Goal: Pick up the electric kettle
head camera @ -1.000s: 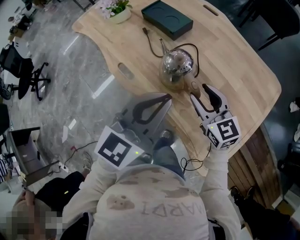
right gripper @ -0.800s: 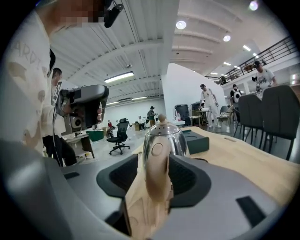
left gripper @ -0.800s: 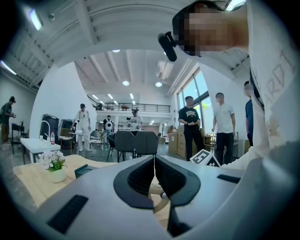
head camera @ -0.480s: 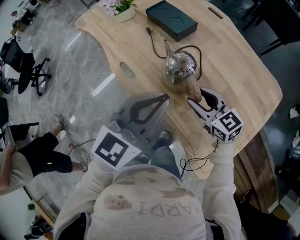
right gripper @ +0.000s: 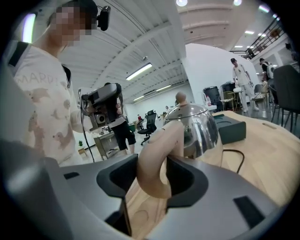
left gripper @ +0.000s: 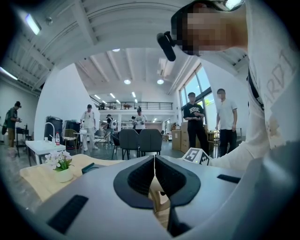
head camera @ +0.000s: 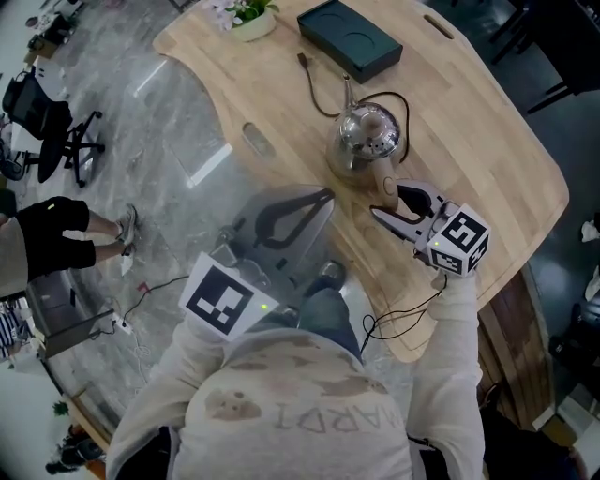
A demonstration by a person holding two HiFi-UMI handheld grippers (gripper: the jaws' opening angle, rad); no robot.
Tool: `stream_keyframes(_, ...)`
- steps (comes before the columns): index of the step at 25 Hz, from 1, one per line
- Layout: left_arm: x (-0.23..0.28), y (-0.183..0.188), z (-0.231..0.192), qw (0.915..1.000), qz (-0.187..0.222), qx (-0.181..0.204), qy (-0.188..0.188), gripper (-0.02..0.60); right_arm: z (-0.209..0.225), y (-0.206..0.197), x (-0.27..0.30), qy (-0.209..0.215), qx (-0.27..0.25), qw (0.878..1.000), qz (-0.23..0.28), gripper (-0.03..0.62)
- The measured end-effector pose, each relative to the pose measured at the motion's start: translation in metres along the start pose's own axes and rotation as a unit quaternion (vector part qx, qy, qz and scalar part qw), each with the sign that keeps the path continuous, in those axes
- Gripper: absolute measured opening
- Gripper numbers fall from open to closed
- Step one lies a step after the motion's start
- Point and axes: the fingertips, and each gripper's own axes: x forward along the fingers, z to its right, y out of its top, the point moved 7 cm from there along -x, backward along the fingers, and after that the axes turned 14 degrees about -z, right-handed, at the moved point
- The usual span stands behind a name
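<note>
Grasp step in hand: right gripper (right gripper: 153, 174) fingers apart, straddling beige curved handle (right gripper: 157, 152) of shiny round steel electric kettle (head camera: 367, 131) on light wooden worktop (head camera: 473, 122); left gripper (left gripper: 153, 159) fingers together, empty; next calls for clamping handle firmly, then lifting level.

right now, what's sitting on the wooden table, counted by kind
electric kettle: 1
dark box: 1
flower pot: 1
cable: 1
total: 4
</note>
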Motion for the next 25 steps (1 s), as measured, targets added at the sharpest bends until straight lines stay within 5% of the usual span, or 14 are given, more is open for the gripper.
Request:
stream_keyframes(14, -0.001, -0.009, -0.02, 0.9998, -0.005, -0.012, 0.016, 0.014, -0.011, 0.008, 0.035, 0.075, -0.018, 0.997, -0.024, 0.192)
stream_keyframes(25, -0.003, -0.014, -0.023, 0.9996, -0.006, -0.016, 0.024, 0.014, -0.022, 0.015, 0.058, 0.094, -0.028, 0.995, -0.013, 0.189)
